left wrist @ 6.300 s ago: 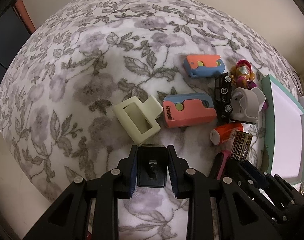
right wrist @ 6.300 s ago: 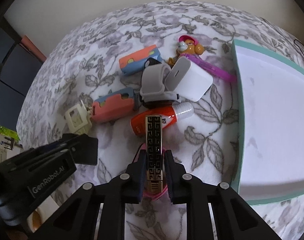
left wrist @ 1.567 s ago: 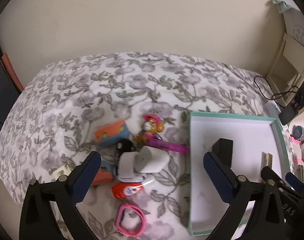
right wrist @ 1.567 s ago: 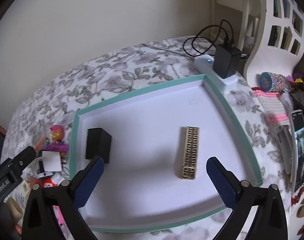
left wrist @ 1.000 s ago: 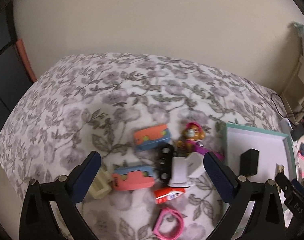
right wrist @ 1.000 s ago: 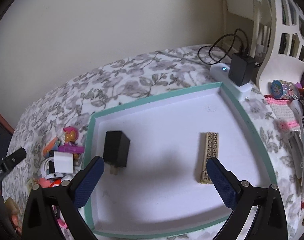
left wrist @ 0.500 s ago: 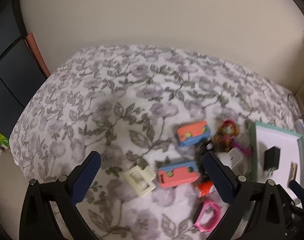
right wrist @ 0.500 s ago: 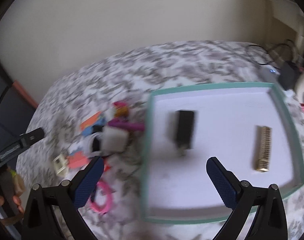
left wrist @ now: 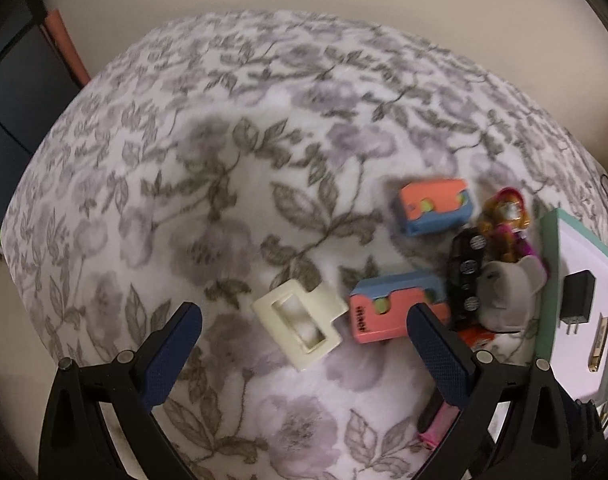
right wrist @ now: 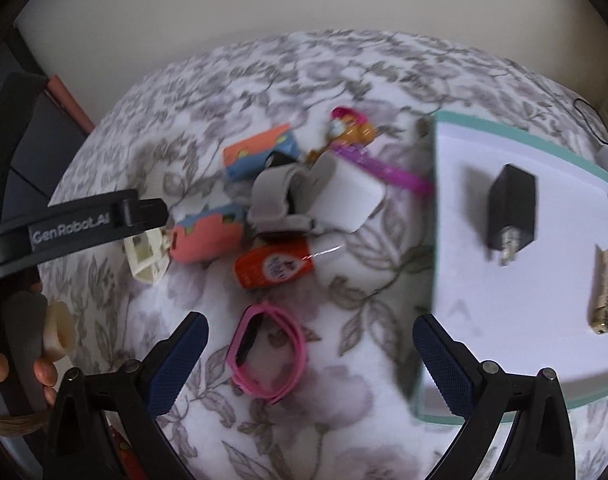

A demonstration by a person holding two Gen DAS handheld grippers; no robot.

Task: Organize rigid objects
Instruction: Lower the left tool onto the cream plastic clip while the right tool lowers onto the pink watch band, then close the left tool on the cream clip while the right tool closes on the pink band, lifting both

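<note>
1. Since the frame half a second ago, your left gripper (left wrist: 304, 344) has dropped closer to the floral cloth (left wrist: 223, 160); in the left wrist view it is hanging spread wide and empty, framing the cream clip (left wrist: 297, 326) at lower centre, with the coral-and-blue case (left wrist: 396, 306) just right of the clip.
2. In the right wrist view, your right gripper (right wrist: 310, 354) is hanging released over the pink band (right wrist: 269, 354); the black charger (right wrist: 512, 210) and gold bar (right wrist: 604, 290) are lying in the teal tray (right wrist: 434, 220) at right.
</note>
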